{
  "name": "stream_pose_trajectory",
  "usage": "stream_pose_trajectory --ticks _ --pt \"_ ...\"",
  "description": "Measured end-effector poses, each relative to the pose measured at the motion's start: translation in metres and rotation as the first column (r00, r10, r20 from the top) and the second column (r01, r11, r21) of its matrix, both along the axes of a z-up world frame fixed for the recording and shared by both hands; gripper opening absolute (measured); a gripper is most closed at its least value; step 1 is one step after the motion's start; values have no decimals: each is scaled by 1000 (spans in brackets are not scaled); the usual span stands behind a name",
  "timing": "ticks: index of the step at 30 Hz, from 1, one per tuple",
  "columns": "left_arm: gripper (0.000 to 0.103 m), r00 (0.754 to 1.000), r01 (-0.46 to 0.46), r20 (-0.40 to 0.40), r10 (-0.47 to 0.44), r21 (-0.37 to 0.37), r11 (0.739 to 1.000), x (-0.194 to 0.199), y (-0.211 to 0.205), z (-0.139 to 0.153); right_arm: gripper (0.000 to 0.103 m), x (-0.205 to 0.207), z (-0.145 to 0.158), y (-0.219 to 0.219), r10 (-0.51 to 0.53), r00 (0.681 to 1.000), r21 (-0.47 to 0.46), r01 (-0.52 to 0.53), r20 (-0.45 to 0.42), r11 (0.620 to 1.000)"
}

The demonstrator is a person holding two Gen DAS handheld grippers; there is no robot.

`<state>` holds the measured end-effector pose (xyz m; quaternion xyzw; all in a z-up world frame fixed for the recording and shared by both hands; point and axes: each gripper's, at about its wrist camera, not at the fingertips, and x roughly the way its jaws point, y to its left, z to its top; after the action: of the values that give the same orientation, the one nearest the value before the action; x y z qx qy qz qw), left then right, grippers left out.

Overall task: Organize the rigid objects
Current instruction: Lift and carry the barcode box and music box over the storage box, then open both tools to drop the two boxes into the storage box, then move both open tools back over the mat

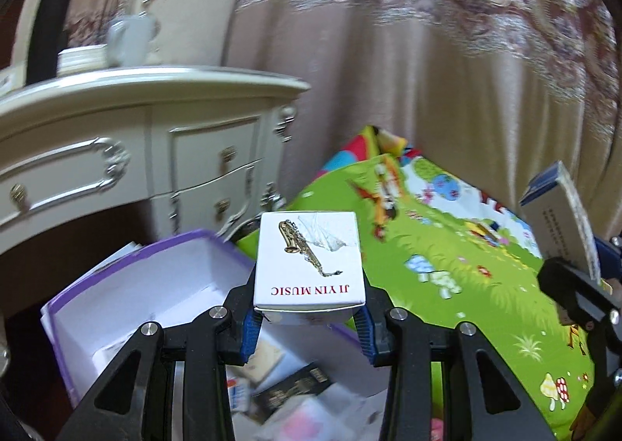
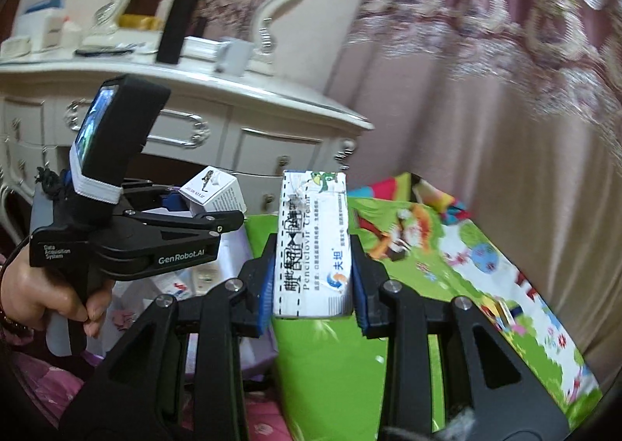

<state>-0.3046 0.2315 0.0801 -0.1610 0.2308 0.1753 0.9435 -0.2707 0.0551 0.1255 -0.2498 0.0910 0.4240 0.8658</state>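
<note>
Black linkage arms framed my left gripper, blue pads pinching a squat white cardboard box printed with a saxophone, held over the purple-rimmed bin. My right gripper clamped a long glossy cream carton, long axis pointing away, above the green cartoon mat.

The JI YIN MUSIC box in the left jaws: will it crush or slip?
The JI YIN MUSIC box looks like thin card, so it probably dents under hard squeezing. Its flat sides sit squarely between the left gripper jaws, so slipping seems unlikely. It is likely light.
</note>
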Motion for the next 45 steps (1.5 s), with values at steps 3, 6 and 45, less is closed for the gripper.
stream_pose_trajectory --ticks 3,6,45 --pt "42 999 -41 -37 40 -28 999 -8 16 -10 37 -8 -5 19 61 998 -35 -61 -10 997" --pt "42 993 -87 -88 81 -67 994 -14 33 -20 37 -12 -13 36 119 991 -72 -123 -57 990" --pt "90 820 442 -393 -416 -25 897 245 -152 -72 88 254 -116 -164 -515 750 -202 477 -414 856"
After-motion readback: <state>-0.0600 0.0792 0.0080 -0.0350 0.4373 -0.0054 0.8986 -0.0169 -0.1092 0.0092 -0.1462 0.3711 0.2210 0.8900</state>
